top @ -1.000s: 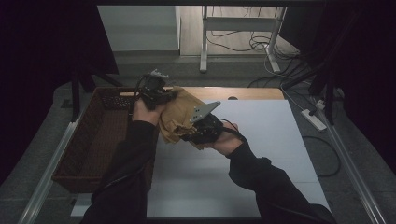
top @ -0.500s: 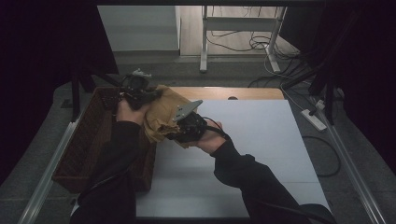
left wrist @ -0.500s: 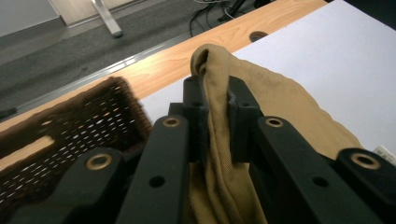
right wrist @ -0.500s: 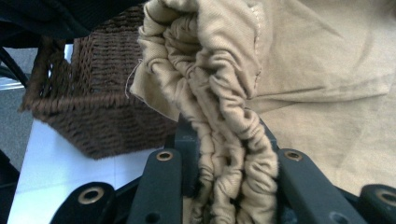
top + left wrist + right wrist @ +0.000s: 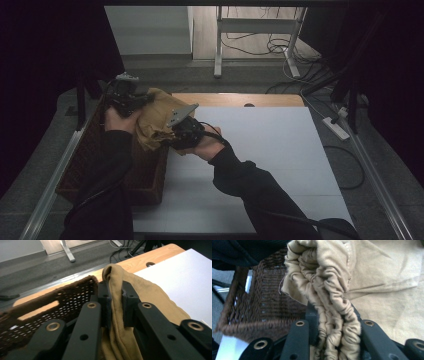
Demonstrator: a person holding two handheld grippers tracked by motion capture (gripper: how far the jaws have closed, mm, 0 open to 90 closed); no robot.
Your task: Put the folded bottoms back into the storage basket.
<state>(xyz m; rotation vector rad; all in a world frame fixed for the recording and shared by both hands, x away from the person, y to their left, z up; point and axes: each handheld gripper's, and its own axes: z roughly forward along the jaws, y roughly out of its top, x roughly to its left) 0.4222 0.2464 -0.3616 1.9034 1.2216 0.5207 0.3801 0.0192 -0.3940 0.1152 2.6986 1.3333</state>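
A tan cloth (image 5: 154,119) hangs bunched between both grippers above the right rim of a brown wicker basket (image 5: 150,176). My left gripper (image 5: 134,101) is at the cloth's far left end, over the basket. In the left gripper view its jaws (image 5: 115,298) are shut on a fold of the cloth (image 5: 147,298), with the basket (image 5: 62,298) just behind. My right gripper (image 5: 176,136) grips the cloth's near right side. In the right gripper view it (image 5: 332,313) is shut on a gathered, elastic-looking edge of the cloth (image 5: 324,270), with the basket's woven wall (image 5: 269,302) to the left.
A white sheet (image 5: 270,160) covers the table right of the basket, and a wooden strip (image 5: 235,99) shows at its far edge. A metal rail (image 5: 50,185) runs along the left. Cables and a power strip (image 5: 336,127) lie on the floor beyond.
Both hands have carried the cloth to the left, from over the table's left part to above the basket's right rim. Both grips hold unchanged.
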